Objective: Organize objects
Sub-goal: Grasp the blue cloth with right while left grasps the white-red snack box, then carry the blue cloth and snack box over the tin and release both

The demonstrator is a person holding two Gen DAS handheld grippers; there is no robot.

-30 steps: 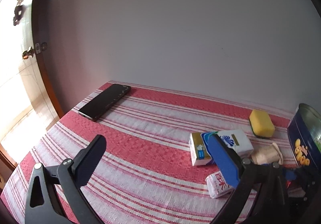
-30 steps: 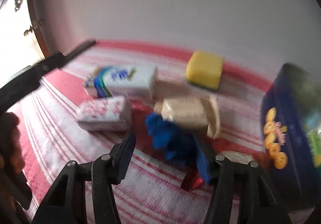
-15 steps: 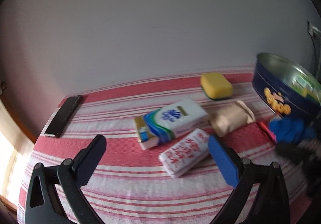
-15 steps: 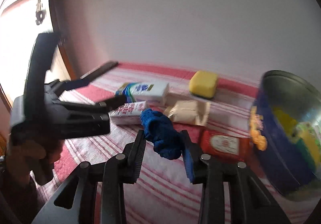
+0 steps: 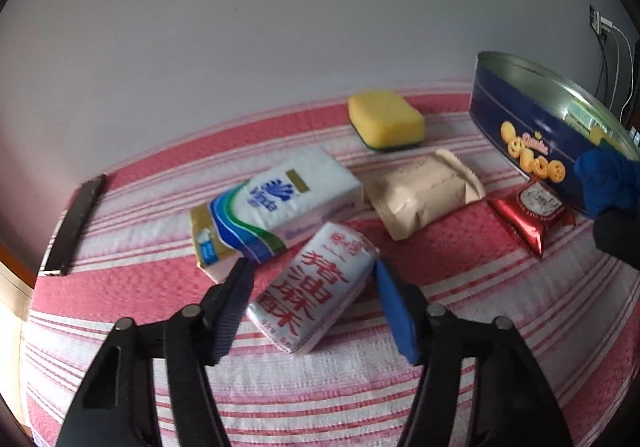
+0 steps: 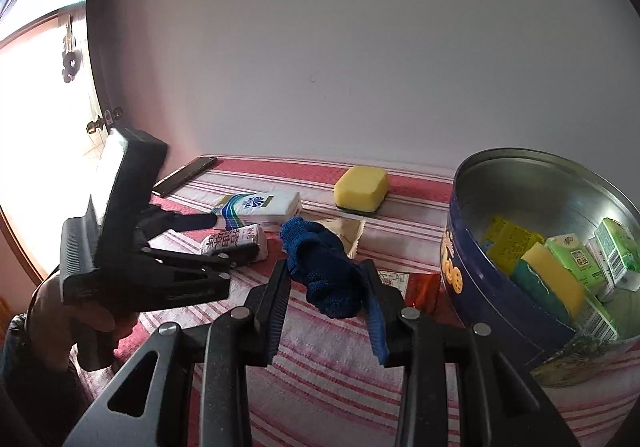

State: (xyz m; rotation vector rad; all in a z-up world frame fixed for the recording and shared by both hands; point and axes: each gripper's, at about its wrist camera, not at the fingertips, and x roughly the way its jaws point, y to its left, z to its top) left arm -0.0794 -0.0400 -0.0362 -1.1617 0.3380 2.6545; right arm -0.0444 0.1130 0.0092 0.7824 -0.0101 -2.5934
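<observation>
My right gripper [image 6: 326,279] is shut on a crumpled blue cloth [image 6: 320,271] and holds it above the table, left of the blue cookie tin [image 6: 460,279]. The cloth also shows at the right edge of the left wrist view [image 5: 608,179]. My left gripper [image 5: 310,283] is open, its jaws on either side of a white snack pack with red characters [image 5: 316,299], not closed on it. The tin [image 5: 520,127] holds several cartons and a sponge.
On the red striped tablecloth [image 5: 320,387] lie a tissue pack [image 5: 276,207], a beige packet [image 5: 420,191], a red foil packet [image 5: 528,215], a yellow sponge [image 5: 384,119] and a black phone [image 5: 74,223] at the left edge. A white wall stands behind.
My right gripper closed on the blue cloth and lifted it toward the tin. My left gripper swung right, came down and narrowed around the white snack pack.
</observation>
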